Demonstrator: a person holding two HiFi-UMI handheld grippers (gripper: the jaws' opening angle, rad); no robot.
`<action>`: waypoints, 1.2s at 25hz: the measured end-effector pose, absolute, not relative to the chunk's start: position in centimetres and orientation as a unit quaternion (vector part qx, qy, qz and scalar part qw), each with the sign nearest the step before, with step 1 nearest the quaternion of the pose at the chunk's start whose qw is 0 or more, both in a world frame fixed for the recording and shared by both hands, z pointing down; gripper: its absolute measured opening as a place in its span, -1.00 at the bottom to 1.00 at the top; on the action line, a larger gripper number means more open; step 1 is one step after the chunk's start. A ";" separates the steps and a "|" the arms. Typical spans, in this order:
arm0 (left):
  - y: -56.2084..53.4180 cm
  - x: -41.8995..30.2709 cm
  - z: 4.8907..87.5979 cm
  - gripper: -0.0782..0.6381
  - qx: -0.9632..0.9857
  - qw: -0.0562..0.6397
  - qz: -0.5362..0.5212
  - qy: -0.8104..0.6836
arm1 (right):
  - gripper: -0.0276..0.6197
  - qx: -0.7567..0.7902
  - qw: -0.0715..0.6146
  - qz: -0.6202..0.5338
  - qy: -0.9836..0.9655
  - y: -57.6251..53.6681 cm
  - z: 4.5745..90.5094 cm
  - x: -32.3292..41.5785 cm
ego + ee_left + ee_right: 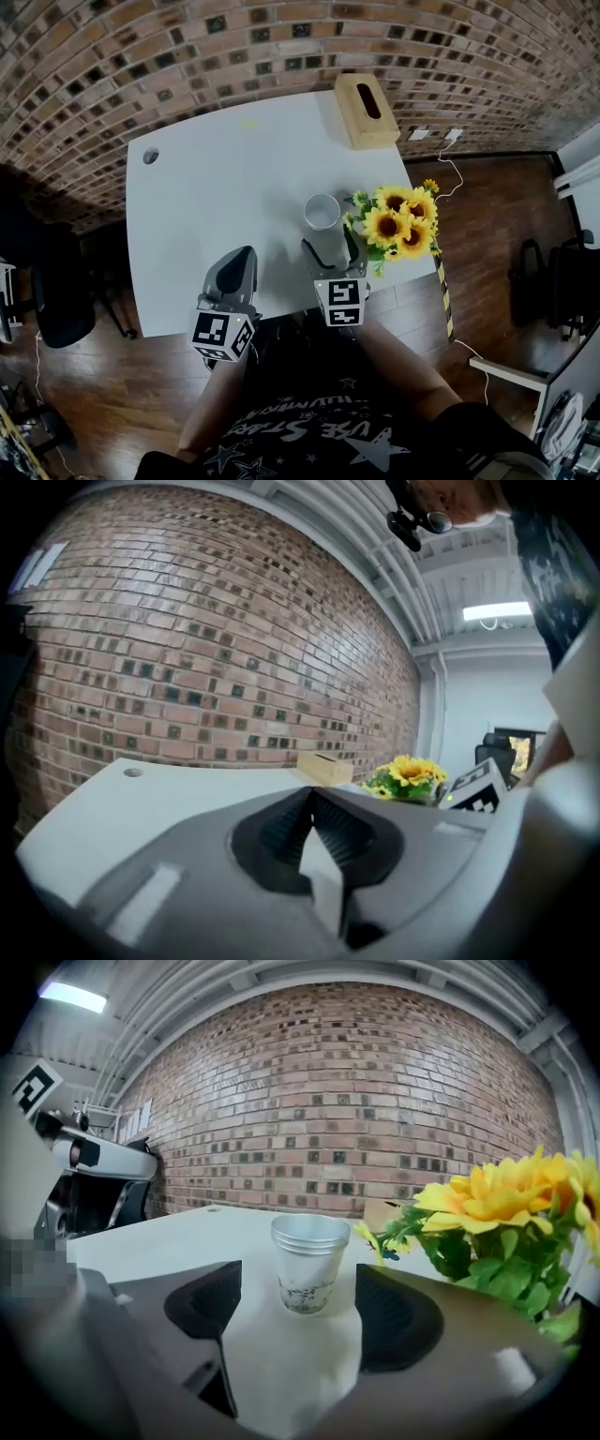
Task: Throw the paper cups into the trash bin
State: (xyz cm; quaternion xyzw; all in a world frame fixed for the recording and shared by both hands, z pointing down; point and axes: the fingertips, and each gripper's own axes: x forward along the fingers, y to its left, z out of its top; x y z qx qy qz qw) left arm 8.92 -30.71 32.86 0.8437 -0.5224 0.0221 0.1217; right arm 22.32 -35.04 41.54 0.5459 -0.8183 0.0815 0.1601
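White rectangular table [216, 187]: everything sits on or over it. Landmark is the yellow sunflower bunch [403, 217] at its edge. Tan wooden tissue box [367, 110] stands behind the sunflowers; its slot is dark, so I can't tell the contents. Right gripper [332, 247] is in front of the sunflowers with its jaws spread wide. Left gripper [242, 258] is farther from the sunflowers, jaws pressed together on nothing. White paper cup [322, 211] is just beside the sunflowers, just past the right jaw tips, centred on the gap and untouched. Cup is upright, mouth up, with a rolled rim, a small dark print near the base, and a plain white inside.
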 end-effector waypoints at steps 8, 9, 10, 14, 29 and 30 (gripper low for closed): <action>-32.5 8.4 34.0 -0.77 0.836 0.137 0.033 -0.531 | 0.31 0.539 0.164 0.078 -0.823 -37.4 42.3 21.6; -32.7 8.4 34.1 -0.77 0.835 0.138 0.035 -0.531 | 0.32 0.536 0.165 0.077 -0.824 -37.7 42.3 21.4; -32.9 8.4 34.3 -0.77 0.834 0.140 0.036 -0.532 | 0.33 0.534 0.166 0.076 -0.825 -38.0 42.4 21.3; -33.6 8.8 34.6 -0.77 0.831 0.146 0.038 -0.535 | 0.35 0.531 0.169 0.076 -0.827 -38.8 42.8 21.1; -34.6 9.3 34.7 -0.77 0.819 0.147 0.041 -0.553 | 0.36 0.516 0.156 0.087 -0.837 -41.3 43.0 20.6; -34.7 9.2 34.6 -0.77 0.817 0.146 0.041 -0.556 | 0.35 0.515 0.155 0.088 -0.839 -41.4 43.0 20.6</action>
